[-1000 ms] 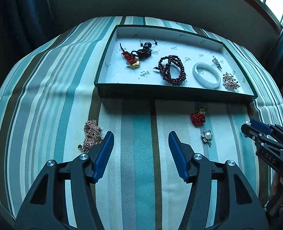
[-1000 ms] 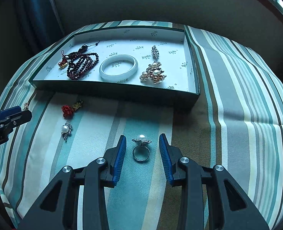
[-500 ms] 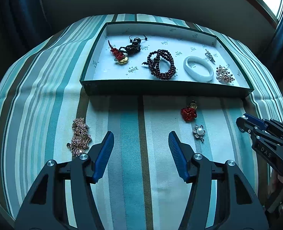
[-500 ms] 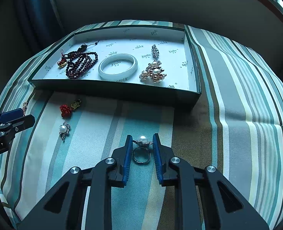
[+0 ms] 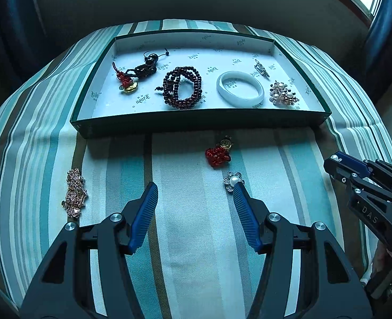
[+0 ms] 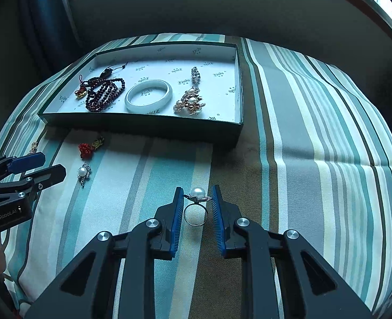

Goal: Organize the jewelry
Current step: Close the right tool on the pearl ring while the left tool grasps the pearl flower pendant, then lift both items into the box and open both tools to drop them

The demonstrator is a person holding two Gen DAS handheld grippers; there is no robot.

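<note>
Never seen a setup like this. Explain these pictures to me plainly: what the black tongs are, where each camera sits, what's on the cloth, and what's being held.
A person holds a hand-held gripper in each hand; each carries a camera looking along its fingers. The left gripper is open and empty. The right gripper, jaws just closing, clamps a pearl ring. On the striped cloth a green box holds a white bangle, dark beads and brooches. Outside lie a red knot charm, a pearl flower pin and a gold chain.

Dim, blue-tinted daylight comes from the window at far right; sharp centre, strong fisheye bending and dark corners.
</note>
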